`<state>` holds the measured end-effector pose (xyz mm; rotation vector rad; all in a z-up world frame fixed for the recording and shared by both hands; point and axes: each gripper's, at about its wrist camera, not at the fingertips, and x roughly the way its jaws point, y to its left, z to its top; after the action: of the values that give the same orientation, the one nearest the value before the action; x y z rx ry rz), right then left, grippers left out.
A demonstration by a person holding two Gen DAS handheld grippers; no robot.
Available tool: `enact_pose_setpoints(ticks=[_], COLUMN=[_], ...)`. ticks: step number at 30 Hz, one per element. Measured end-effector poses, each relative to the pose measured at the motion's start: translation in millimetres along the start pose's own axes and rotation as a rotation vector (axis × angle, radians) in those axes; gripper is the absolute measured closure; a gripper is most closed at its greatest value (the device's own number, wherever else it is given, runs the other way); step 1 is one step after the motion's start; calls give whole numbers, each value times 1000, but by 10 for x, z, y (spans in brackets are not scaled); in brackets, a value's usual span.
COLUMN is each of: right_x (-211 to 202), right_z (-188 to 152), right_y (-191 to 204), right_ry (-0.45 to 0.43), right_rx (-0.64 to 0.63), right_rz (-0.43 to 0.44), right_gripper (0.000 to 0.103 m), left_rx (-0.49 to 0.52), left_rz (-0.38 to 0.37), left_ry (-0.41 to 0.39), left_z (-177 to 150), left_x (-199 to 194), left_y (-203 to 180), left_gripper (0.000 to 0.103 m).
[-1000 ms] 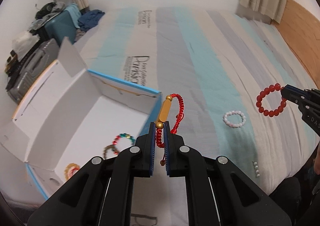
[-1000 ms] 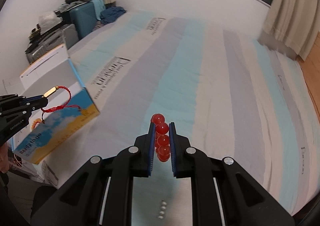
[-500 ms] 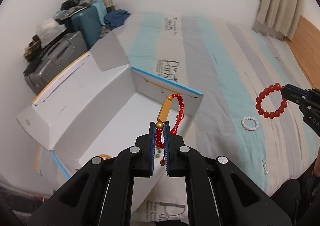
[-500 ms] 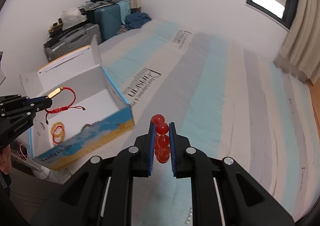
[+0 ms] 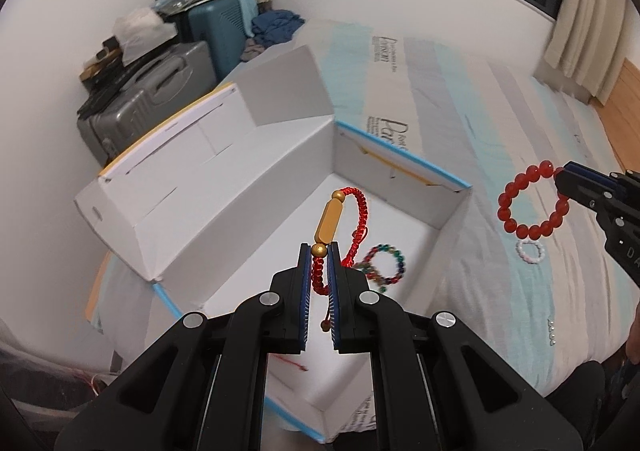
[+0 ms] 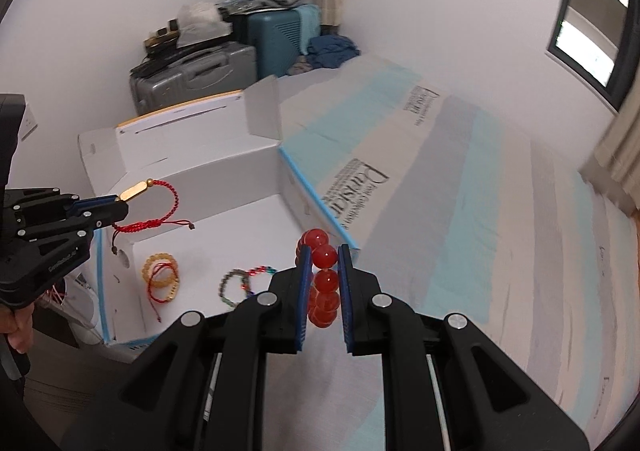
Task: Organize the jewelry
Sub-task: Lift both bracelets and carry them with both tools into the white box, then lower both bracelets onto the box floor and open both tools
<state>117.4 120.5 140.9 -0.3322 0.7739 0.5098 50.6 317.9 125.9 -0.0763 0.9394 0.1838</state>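
Amber bracelets [image 6: 160, 278] in box [image 6: 192, 175] show only from right wrist.

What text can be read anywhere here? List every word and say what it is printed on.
"Parisien", approximately, large script with a letter or two uncertain: bedsheet.
Smaller lines beside it: too blurred to read.
Second print farther up the bedsheet: too small to read.
Lettering on the left tool: too small to read.
"DA", cut off: right tool.

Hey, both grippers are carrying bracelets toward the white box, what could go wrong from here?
The red cord bracelet in the left gripper trails loose ends that may snag the fingers on release. The right gripper holds the red bead bracelet beside the box, not over it; released now, it would likely land on the bed.
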Motion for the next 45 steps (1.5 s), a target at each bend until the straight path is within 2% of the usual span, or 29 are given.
enact_pose_setpoints(ticks=[9, 20, 34, 45], right_x=[333, 906, 1365, 1646], right_z=[67, -53, -240, -339], right_y=[485, 956, 1211, 1279], right_ry=[39, 158, 274, 346], right_rx=[-61, -146, -207, -240], right_rz=[58, 115, 136, 127], right_gripper=[91, 91, 91, 90], left_rx=[-31, -46, -21, 12], left_rz=[12, -15, -44, -13], left_ry=[65, 156, 261, 339], left_z=[-163, -343, -497, -554], left_x=[236, 684, 1131, 1376], left_y=[355, 557, 540, 491], left_gripper=[96, 96, 96, 96])
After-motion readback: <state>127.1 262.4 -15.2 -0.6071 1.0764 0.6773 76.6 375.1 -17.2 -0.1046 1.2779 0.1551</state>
